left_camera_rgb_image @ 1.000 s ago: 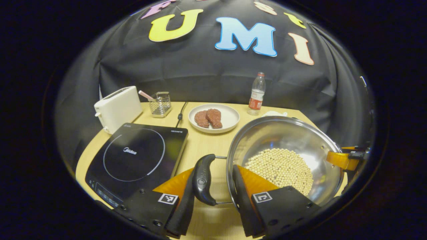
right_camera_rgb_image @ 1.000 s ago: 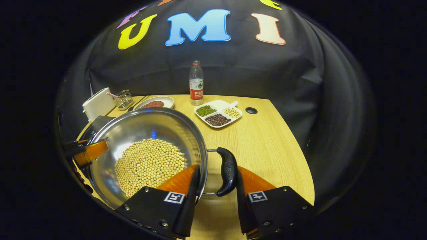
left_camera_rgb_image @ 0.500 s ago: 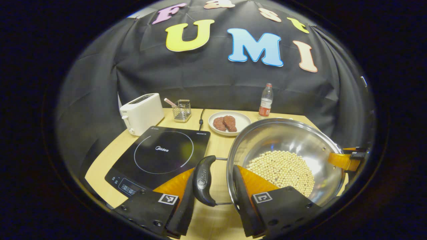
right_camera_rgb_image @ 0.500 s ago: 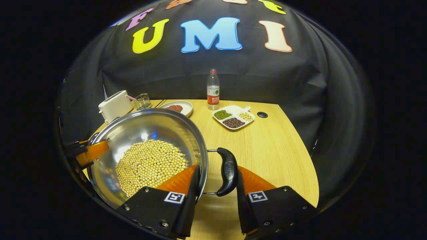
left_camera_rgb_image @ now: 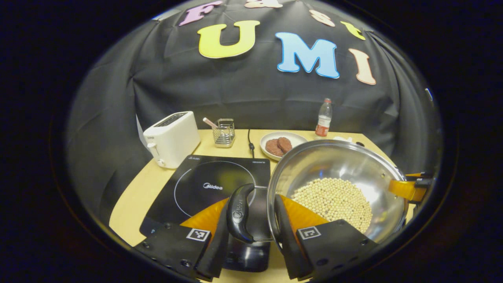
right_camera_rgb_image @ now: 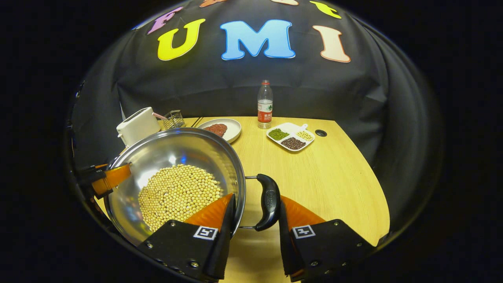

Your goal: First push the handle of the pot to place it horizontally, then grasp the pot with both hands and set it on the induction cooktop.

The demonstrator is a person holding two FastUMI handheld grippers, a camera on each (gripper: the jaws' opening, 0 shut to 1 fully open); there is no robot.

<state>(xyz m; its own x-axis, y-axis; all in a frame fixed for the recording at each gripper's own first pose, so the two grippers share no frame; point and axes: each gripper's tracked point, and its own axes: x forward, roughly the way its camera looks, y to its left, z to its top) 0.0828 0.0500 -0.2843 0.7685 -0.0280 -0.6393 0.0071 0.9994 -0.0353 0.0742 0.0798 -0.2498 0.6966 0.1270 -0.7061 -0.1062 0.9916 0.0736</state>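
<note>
**Pot held by both handles at the cooktop's edge**

The wooden desk (right_camera_rgb_image: 334, 177) carries everything; its near edge is cut off in both views. The induction cooktop (left_camera_rgb_image: 204, 184) lies on the left, its near right corner hidden behind the left gripper (left_camera_rgb_image: 251, 220) and the pot's handle. The steel pot (left_camera_rgb_image: 338, 173), filled with pale beans (left_camera_rgb_image: 334, 198), sits to its right, its left rim over the cooktop's right edge; whether its base rests on anything cannot be told. The left gripper is clamped around the pot's rim and black left handle (left_camera_rgb_image: 239, 212). The right gripper (right_camera_rgb_image: 253, 218) grips the rim and right handle (right_camera_rgb_image: 269, 202) likewise. Far back stand a toaster (left_camera_rgb_image: 171, 137), plate (left_camera_rgb_image: 296, 138) and bottle (right_camera_rgb_image: 265, 104).
</note>
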